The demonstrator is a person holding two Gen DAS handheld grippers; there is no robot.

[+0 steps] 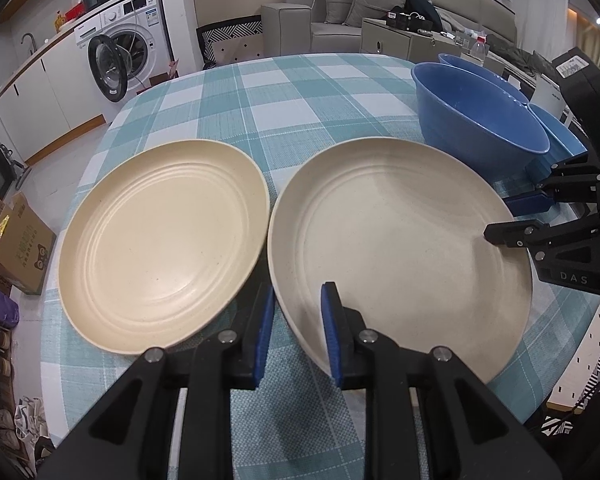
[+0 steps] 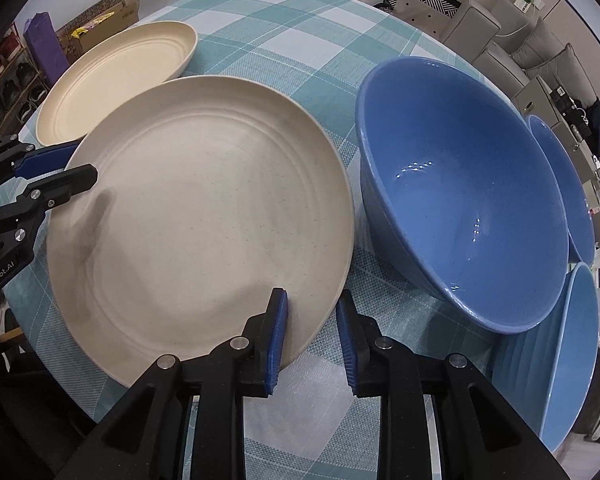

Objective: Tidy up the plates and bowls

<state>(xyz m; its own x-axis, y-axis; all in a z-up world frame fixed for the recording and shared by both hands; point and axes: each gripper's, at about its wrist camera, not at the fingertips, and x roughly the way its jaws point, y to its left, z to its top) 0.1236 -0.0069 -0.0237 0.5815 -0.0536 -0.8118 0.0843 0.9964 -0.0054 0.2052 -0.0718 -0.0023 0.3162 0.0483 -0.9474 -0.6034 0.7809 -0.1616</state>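
Two cream plates lie side by side on the checked tablecloth (image 1: 280, 100). My left gripper (image 1: 298, 336) straddles the near rim of the right cream plate (image 1: 400, 240). One blue pad is over the plate, the other outside it, with a gap showing, so it is open. From the opposite side my right gripper (image 2: 312, 342) straddles the same plate (image 2: 204, 220), also open and not pressing. The right gripper (image 1: 500, 220) shows at that plate's right edge in the left wrist view. The second cream plate (image 1: 164, 240) (image 2: 116, 72) lies untouched. A large blue bowl (image 2: 460, 200) stands beside the plate.
Two more blue dishes (image 2: 564, 184) (image 2: 560, 360) lean by the big bowl near the table edge. A washing machine (image 1: 128, 52), a sofa (image 1: 340, 4) and a cardboard box (image 1: 20, 248) stand on the floor beyond the table. Bare cloth stretches across the far half.
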